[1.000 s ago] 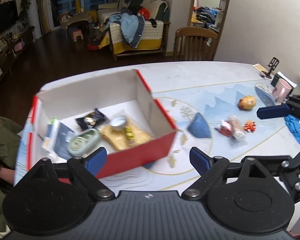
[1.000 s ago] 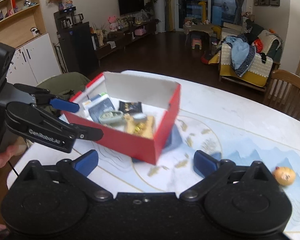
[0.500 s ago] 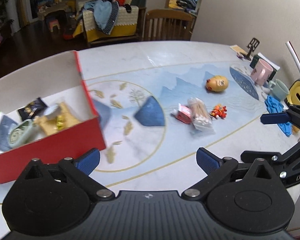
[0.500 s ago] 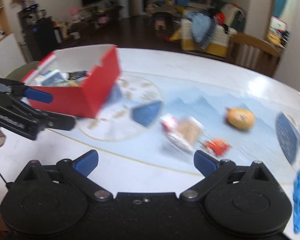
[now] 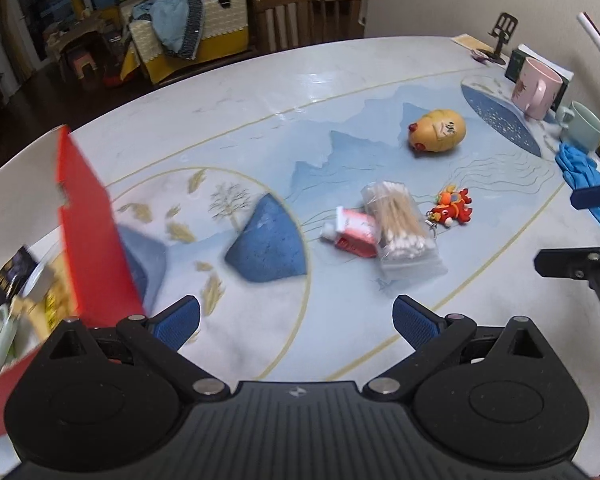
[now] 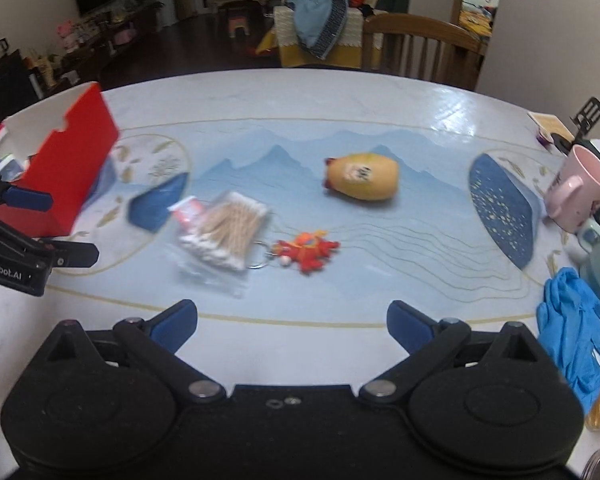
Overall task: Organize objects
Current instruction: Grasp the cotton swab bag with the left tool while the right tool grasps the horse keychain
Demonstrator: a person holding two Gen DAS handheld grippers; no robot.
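Both hand-held grippers [image 5: 296, 322] [image 6: 292, 322] gape empty; red box [image 5: 88, 236] holds small packets [image 5: 12, 276].

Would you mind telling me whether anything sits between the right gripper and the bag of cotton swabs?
Nothing visible does: only bare table lies between the open right gripper and the bag of cotton swabs.

left gripper [image 5: 296, 320] jaws spread, right gripper [image 6: 292, 320] likewise

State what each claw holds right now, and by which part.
Nothing is held. The left claw and right claw both stand open and empty above the table.
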